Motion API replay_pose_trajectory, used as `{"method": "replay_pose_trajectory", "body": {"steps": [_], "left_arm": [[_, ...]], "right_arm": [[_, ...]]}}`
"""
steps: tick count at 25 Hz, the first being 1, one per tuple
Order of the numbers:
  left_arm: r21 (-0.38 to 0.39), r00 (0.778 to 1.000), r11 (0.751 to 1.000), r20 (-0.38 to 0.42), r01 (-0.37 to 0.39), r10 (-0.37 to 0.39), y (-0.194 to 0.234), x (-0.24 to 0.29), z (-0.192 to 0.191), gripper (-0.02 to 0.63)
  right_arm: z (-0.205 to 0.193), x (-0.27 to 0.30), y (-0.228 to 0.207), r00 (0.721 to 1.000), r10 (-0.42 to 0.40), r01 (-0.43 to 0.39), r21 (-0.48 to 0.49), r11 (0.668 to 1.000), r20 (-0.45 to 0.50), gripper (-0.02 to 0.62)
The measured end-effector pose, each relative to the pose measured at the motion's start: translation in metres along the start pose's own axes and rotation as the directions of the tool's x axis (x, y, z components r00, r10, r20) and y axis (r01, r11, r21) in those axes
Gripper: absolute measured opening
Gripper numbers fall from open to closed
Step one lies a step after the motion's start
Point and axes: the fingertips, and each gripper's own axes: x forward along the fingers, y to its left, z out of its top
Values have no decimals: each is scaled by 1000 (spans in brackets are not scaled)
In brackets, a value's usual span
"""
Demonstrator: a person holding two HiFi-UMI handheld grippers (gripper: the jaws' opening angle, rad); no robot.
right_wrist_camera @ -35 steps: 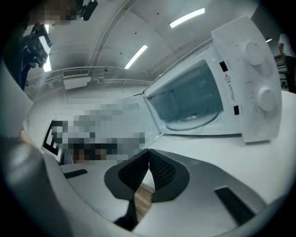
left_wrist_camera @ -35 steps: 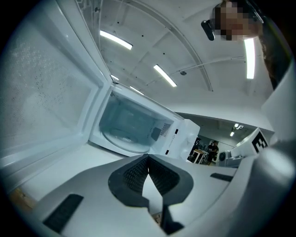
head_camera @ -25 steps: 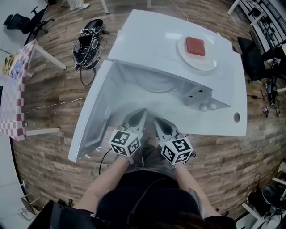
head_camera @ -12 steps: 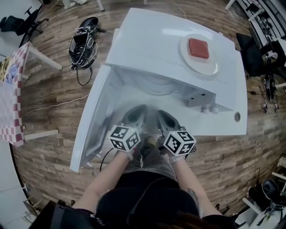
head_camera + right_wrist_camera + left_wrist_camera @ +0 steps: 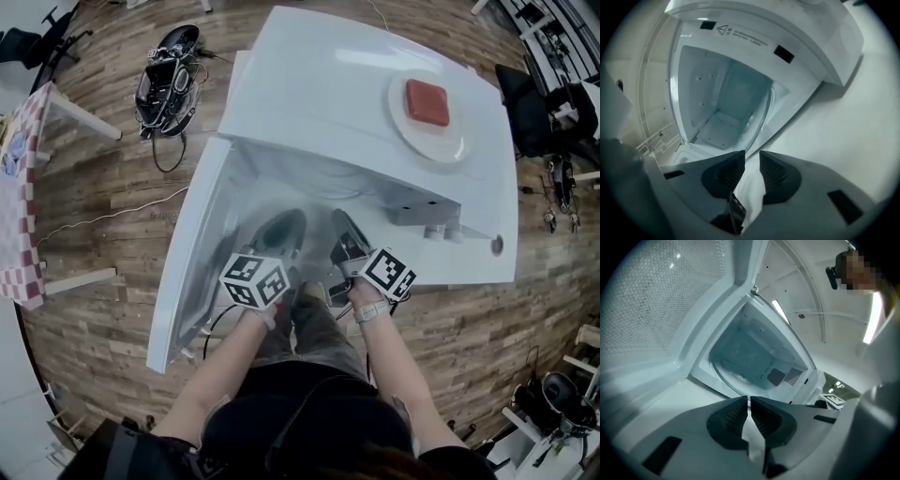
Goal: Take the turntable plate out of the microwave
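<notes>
Against a second ago, both grippers sit closer to the open mouth of the white microwave [image 5: 356, 103], and the right gripper [image 5: 343, 231] has rolled, so its marker cube now tilts outward. Its fingers have just been opening and stand apart with nothing between them. The left gripper [image 5: 281, 227] has shifted little; its fingers are drawn together to a thin slit, holding nothing. The glass turntable plate [image 5: 733, 364] lies on the floor inside the microwave, ahead of both grippers and untouched. The door [image 5: 187, 272] hangs wide open on the microwave's left. On top of the microwave sits a white dish [image 5: 450, 145] with a red block [image 5: 427, 101]. Around the microwave is wooden plank floor [image 5: 112, 187], with a black bundle of cables [image 5: 164, 80] and a checked cloth [image 5: 19, 216] to its left.
</notes>
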Motion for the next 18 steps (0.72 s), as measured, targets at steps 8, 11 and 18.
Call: {"method": "replay_pose_trajectory", "body": {"steps": [8, 11, 18], "left_arm": [[-36, 1000, 999, 15, 8, -8, 7, 4, 6, 14], [-35, 1000, 999, 11, 20, -20, 6, 4, 6, 14], [-49, 1000, 999, -1, 21, -22, 8, 5, 0, 14]], "right_arm": [[10, 14, -2, 995, 73, -90, 260, 962, 74, 127], [11, 21, -2, 994, 78, -98, 296, 950, 79, 130], [16, 33, -5, 989, 57, -107, 404, 909, 135, 130]]}}
